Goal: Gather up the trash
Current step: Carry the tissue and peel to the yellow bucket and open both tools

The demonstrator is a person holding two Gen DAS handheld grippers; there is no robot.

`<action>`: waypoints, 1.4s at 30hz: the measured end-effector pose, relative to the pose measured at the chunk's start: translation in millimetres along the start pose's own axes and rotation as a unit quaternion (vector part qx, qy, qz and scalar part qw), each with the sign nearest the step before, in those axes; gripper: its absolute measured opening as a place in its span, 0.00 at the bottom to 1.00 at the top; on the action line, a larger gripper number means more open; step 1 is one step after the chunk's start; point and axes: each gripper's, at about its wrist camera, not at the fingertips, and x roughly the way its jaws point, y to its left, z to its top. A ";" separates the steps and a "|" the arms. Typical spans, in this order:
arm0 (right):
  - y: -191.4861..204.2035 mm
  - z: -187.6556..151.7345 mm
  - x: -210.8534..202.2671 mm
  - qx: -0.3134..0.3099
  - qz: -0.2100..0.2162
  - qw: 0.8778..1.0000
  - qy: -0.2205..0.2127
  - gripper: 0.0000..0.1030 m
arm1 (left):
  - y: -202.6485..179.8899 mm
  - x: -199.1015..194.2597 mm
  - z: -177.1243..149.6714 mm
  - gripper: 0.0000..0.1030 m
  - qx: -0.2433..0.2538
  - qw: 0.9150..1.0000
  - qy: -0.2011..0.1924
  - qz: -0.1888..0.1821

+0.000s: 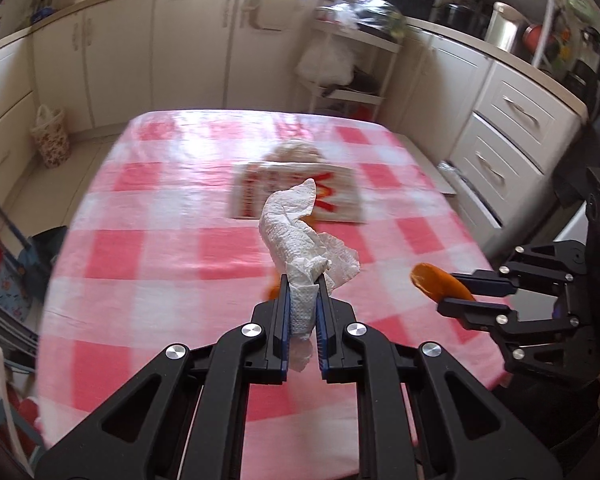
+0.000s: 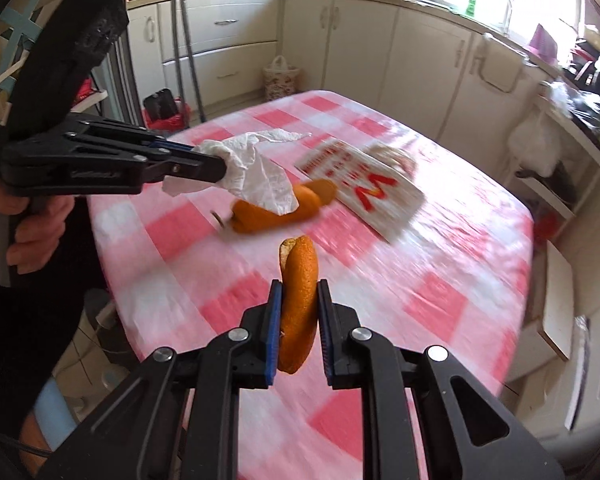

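My left gripper [image 1: 303, 280] is shut on a crumpled white paper towel [image 1: 296, 232] and holds it above the pink checked table [image 1: 160, 248]. It also shows in the right wrist view [image 2: 220, 168], at the left, with the towel [image 2: 256, 172] hanging from it. My right gripper [image 2: 299, 286] is shut on a piece of orange peel [image 2: 298, 300], held above the table. It shows at the right of the left wrist view [image 1: 456, 290] with the peel [image 1: 436, 282]. A larger orange peel [image 2: 276, 210] lies on the table under the towel.
A flat white bag with red print [image 1: 296, 196] [image 2: 364, 188] lies mid-table, with a crumpled brownish wrapper [image 1: 294, 152] behind it. Kitchen cabinets [image 1: 188, 48] surround the table. A floral basket [image 1: 50, 136] stands on the floor at the left. A white cart [image 1: 348, 68] stands behind the table.
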 end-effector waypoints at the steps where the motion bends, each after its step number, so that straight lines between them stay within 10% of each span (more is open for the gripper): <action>1: -2.8 -3.9 -3.0 0.003 -0.004 1.000 0.000 0.17 | -7.9 1.1 0.2 0.11 0.003 1.000 0.000 -0.004; 34: -162.9 -131.0 -27.8 0.147 -0.177 0.969 0.090 0.18 | -224.3 100.7 33.2 0.11 0.094 0.988 0.043 -0.112; 42: -190.7 -143.5 -51.0 0.209 -0.237 0.946 0.066 0.52 | -271.8 138.3 31.9 0.11 0.104 0.984 0.066 -0.131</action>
